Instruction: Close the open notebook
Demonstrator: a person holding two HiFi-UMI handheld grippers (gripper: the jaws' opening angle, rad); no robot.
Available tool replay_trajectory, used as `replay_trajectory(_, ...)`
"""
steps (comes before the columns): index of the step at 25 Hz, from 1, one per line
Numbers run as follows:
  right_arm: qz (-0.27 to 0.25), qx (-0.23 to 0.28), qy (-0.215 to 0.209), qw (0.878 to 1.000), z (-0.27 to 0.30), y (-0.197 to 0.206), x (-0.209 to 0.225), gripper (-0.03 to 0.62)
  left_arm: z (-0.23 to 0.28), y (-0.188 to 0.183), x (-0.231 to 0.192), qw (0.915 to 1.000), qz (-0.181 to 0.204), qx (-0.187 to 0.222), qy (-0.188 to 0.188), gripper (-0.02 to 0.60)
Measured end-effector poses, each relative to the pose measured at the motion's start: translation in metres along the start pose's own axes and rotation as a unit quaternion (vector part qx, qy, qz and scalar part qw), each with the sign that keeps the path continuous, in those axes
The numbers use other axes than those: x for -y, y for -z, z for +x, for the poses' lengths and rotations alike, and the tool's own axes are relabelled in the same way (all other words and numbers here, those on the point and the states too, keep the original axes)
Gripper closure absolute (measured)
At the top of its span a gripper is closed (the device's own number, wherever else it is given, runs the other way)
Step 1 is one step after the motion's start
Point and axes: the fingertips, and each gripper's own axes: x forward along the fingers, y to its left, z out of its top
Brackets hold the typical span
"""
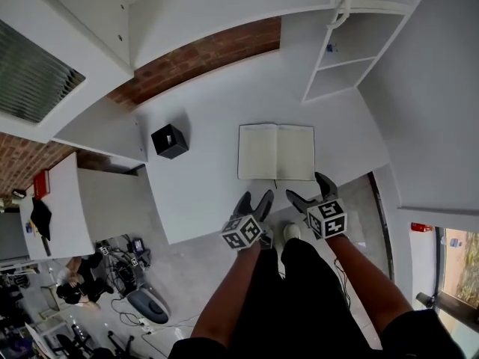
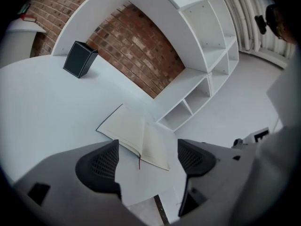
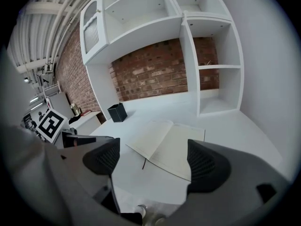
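- The left tongs (image 1: pixel 256 200) and the right tongs (image 1: pixel 308 189) hang side by side off the near edge of the white bench (image 1: pixel 202 193). Each pair stands wide apart with nothing between its jaws.
- Neither pair touches anything. Both point at the notebook (image 1: pixel 276 152) from just short of the bench edge, the left toward its near left corner and the right toward its near right corner.
- The notebook lies flat and fully open near the front of the bench, with both blank pages facing up and the spine running away from the person. A thin ribbon marker (image 2: pixel 139 162) trails out of the spine toward the near edge.
- By these views the task is not yet begun: no cover is lifted and no page is turned. What is left seems to be the whole job, which is to reach in, catch one cover at its outer edge, swing it over the spine and lay it down on the other half.
- Farther back and to the left, a small black box (image 1: pixel 170 140) stands on the bench, well apart from the notebook.
- Beyond that, white open shelves (image 1: pixel 337 58) rise at the right, and a brick wall (image 1: pixel 202 54) closes the back of the bench.
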Motion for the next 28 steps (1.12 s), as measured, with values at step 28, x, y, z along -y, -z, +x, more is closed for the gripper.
replay_trajectory(28,-0.14,-0.093,-0.053,0.984,0.116,0.037,-0.007,0.164,0.069,-0.01,-0.072,0.9767,-0.205,0.04,-0.049,0.216)
